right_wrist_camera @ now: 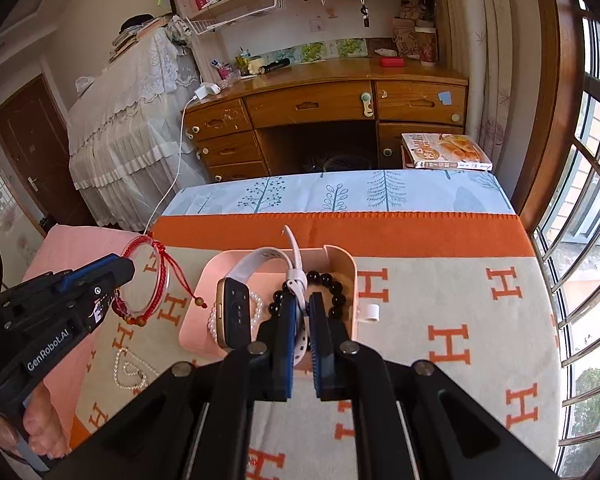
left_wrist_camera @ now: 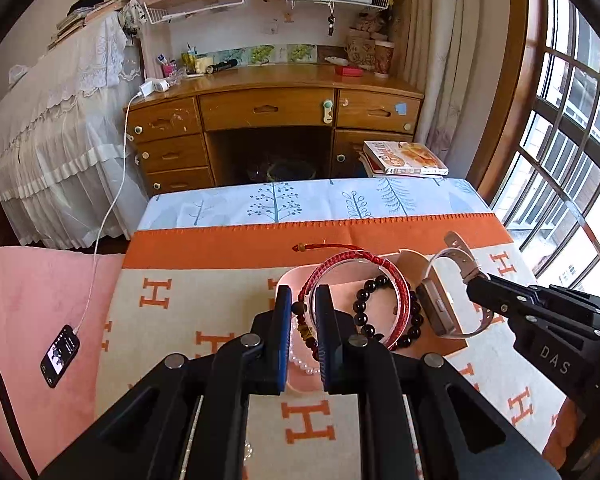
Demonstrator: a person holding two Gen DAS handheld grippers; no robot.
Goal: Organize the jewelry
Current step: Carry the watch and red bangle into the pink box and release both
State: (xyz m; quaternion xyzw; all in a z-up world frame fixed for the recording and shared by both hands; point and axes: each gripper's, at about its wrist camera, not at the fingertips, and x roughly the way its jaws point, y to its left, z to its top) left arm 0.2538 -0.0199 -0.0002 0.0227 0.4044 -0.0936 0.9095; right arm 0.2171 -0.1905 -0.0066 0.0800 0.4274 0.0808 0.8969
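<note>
Braided red cord bracelet (right_wrist_camera: 142, 280), a round loop, hangs pinched in the left hand-held gripper (left_wrist_camera: 303, 304); the right hand-held gripper (right_wrist_camera: 303, 308) clamps the rubbery white-strapped watch (right_wrist_camera: 236, 312) above the pink tray (right_wrist_camera: 350, 264).

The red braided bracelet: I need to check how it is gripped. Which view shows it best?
The right wrist view: the red braided bracelet hangs whole from the left gripper. In the left wrist view the fingers hide part of the loop.
</note>
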